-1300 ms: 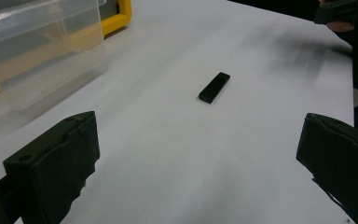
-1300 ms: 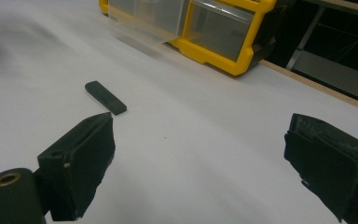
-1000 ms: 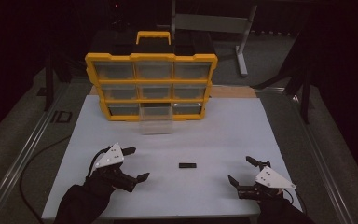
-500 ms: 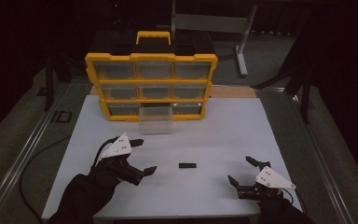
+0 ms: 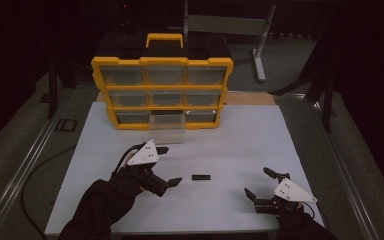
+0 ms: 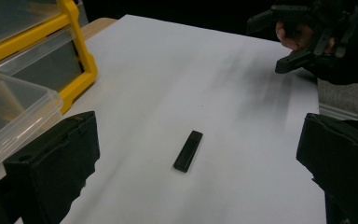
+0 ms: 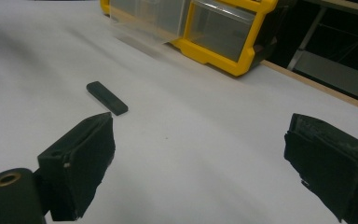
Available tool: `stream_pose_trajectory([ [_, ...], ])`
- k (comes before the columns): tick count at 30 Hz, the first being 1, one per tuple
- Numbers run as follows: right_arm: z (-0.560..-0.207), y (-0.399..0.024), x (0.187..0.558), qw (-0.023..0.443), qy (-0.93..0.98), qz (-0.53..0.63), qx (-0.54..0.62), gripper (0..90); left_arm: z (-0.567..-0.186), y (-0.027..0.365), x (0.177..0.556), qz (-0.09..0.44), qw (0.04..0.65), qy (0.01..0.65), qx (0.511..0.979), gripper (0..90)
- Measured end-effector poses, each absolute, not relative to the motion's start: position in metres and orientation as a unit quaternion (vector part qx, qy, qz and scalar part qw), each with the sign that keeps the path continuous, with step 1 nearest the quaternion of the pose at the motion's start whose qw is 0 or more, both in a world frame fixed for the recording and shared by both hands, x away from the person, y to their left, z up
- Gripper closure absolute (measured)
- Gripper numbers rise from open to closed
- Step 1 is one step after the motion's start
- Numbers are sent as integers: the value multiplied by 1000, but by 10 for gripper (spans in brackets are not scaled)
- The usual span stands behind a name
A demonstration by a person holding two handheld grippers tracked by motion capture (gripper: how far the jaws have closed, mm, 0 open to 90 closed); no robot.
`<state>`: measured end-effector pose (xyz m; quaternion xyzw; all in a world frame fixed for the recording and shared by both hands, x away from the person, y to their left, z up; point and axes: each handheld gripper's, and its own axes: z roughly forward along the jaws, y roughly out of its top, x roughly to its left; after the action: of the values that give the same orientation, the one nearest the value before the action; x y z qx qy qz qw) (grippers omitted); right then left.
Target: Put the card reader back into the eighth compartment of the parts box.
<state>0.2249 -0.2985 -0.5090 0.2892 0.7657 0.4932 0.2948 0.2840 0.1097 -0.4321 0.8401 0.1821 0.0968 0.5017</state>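
Currently at the approach step: left tool (image 5: pixel 169 166) is closing in on the small flat black rectangular bar (image 5: pixel 200 177), which lies flat on the white surface (image 5: pixel 260 145), roughly midway between the two tools and well in front of the yellow-framed plastic drawer organiser (image 5: pixel 162 92).

- Left tool: jaws spread wide, nothing between them. In the left gripper view the bar (image 6: pixel 188 150) sits centred in the gap but a bit ahead of the jaws, not yet between the pads.
- Right tool (image 5: pixel 260 184): also spread wide and holding nothing, parked near the front right of the surface, well apart from the bar. In its own view the bar (image 7: pixel 106 97) is off to the left, beyond the left jaw.
- One clear drawer (image 5: pixel 167 125) in the bottom row of the organiser is pulled out, middle position. Likely the drop target, but that's my guess.

Next move, as I read it: push the left tool forward and down until the jaws straddle the bar, then close. Bar is thin and lies flat, so the jaws need to get right down to the surface or they'll skate over it.
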Motion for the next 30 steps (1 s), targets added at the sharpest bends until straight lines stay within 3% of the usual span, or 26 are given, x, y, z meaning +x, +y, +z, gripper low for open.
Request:
stream_pose_trajectory([
  [30, -509, -299, 225, 296, 769, 490, 283, 83, -469, 70, 300, 76, 486, 169, 854, 1],
])
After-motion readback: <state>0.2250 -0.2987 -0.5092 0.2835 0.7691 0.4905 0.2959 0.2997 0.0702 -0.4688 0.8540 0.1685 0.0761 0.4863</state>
